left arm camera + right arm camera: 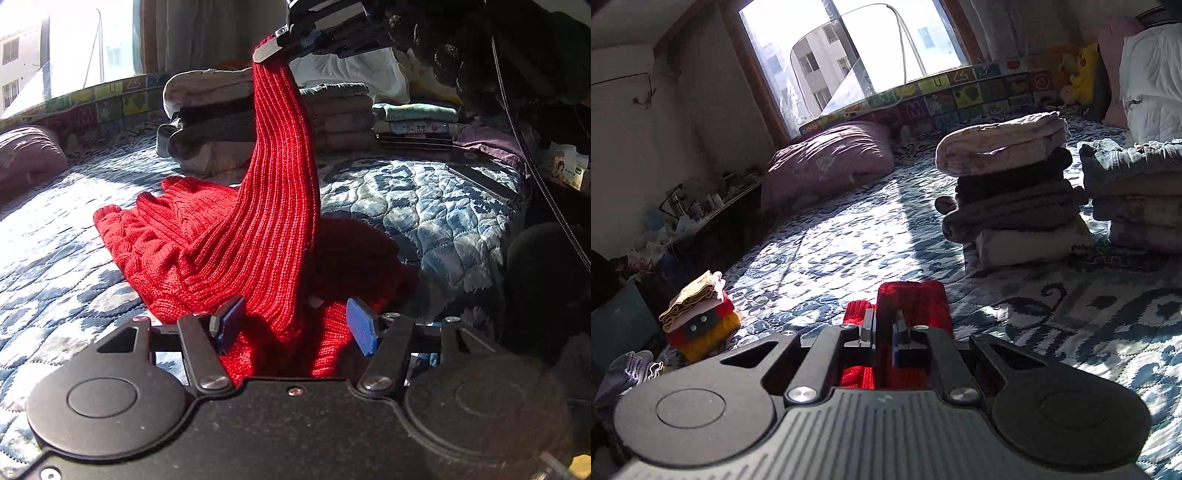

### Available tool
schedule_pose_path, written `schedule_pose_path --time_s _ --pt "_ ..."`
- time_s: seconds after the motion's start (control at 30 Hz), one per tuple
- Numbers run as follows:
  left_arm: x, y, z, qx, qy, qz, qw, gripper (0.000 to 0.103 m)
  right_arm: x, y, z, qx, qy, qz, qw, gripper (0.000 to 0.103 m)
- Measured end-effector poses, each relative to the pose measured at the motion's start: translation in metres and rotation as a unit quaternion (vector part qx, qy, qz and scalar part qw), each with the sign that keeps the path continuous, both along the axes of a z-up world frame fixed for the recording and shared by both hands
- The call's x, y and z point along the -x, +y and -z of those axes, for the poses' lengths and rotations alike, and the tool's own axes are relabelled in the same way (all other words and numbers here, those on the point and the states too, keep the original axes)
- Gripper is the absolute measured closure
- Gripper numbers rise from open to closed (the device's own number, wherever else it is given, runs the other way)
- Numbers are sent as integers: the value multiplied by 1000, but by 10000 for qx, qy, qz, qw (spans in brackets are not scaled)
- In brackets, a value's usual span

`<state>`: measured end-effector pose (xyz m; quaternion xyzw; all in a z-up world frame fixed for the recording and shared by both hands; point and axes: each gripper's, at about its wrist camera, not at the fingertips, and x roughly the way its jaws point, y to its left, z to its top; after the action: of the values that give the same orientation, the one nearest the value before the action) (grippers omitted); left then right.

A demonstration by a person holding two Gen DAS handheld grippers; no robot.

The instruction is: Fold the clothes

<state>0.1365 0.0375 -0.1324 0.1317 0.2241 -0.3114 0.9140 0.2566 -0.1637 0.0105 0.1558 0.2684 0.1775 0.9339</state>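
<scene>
Red knit sweater (221, 243) lies bunched on bed quilt (424, 206), one ribbed sleeve (280, 155) pulled up off the heap. R gripper (267, 51) has the sleeve end pinched, raised high over the bed; in R wrist view its jaws are nearly together w/ red cuff clamped between, cuff sticking out past the tips (910, 295). L gripper (295, 325) sits low at near edge of sweater, jaws wide apart, blue pads (364, 325) either side of the sleeve base, not gripping; can't tell if pads touch the knit. Sweater body spreads to the left of the lifted sleeve, lit by sun; part to the right is in shadow. Behind: stack of folded clothes (207, 122), second folded stack (340, 118) just beside it, smaller folded pile (417, 122) further right. Purple pillow (827, 158) near window (849, 55). Small folded pile (698, 314) at bed edge, left in R wrist view.
</scene>
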Motion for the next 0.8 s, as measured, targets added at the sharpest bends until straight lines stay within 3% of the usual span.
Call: schedule_pose_path --time_s 0.17,0.23,0.27,0.33,0.43,0.57,0.67,0.8 --pt "-3 -2 -2 81 31 -85 9999 56 -17 26 -10 183 116 -83 9997 94" --pt "-8 -2 0 47 111 -192 9997 73 -28 35 -13 249 169 -125 9995 94" --pt "-10 1 1 107 160 -238 9995 77 -33 41 -13 305 189 -132 9993 94" --pt "-14 9 0 376 353 -323 9981 85 -45 53 -14 428 231 -180 9987 94" --pt "-21 27 -3 1015 743 -413 9912 89 -62 68 -11 576 297 -242 9976 94" --pt "-28 55 -6 2071 1254 -546 9687 93 -85 88 -4 731 383 -341 9960 94" --pt "-37 77 -1 2896 1725 -701 9389 94 -104 103 4 816 518 -464 9942 94" --pt "-48 95 14 3637 2240 -919 8995 95 -130 126 23 1088 744 -596 9895 94"
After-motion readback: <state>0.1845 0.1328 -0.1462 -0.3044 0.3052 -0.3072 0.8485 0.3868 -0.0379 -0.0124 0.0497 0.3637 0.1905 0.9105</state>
